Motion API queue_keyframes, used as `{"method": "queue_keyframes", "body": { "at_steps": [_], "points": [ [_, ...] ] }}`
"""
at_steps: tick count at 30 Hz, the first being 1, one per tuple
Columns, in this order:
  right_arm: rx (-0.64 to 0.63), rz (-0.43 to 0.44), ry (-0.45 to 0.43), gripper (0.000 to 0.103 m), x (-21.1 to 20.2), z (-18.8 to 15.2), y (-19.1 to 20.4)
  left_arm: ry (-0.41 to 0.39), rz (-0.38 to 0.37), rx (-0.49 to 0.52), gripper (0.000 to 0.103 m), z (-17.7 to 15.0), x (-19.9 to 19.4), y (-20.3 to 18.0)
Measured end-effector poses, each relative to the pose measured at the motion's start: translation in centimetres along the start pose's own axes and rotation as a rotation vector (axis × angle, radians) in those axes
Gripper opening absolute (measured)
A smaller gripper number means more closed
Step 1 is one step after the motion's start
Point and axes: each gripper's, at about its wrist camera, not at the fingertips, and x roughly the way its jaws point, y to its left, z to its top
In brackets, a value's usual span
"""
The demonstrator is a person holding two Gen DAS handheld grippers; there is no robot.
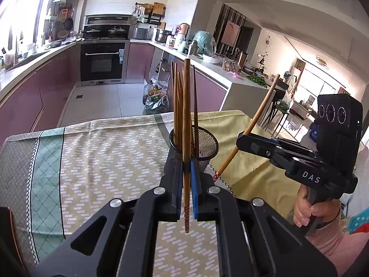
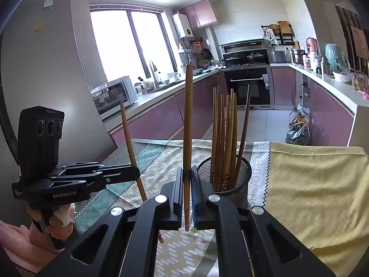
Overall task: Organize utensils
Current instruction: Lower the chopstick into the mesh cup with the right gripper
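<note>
A black mesh cup (image 1: 205, 146) stands on the table and holds several brown chopsticks (image 1: 178, 106) upright; it shows in the right wrist view too (image 2: 239, 175). My left gripper (image 1: 186, 191) is shut on one chopstick (image 1: 186, 115), held upright just in front of the cup. My right gripper (image 2: 187, 196) is shut on another chopstick (image 2: 188, 127), upright, left of the cup. In the left wrist view the right gripper (image 1: 242, 137) holds its chopstick (image 1: 258, 115) tilted, right of the cup. The left gripper (image 2: 136, 173) shows at the left of the right wrist view.
The table carries a patterned green and beige cloth (image 1: 103, 152) and a yellow cloth (image 2: 318, 184) at the right. Behind are pink kitchen cabinets (image 1: 46, 87), an oven (image 1: 102, 61), a crowded counter (image 1: 221, 67) and bags on the floor (image 1: 155, 101).
</note>
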Motion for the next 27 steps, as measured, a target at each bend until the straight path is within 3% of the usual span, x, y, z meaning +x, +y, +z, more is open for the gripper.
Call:
{"method": "queue_keyframes", "body": {
  "at_steps": [27],
  "points": [
    [-0.021,-0.016,-0.034,0.006,-0.7,1.4,-0.3,-0.027,0.001,0.038,0.007,1.6,0.1,-1.3]
  ]
}}
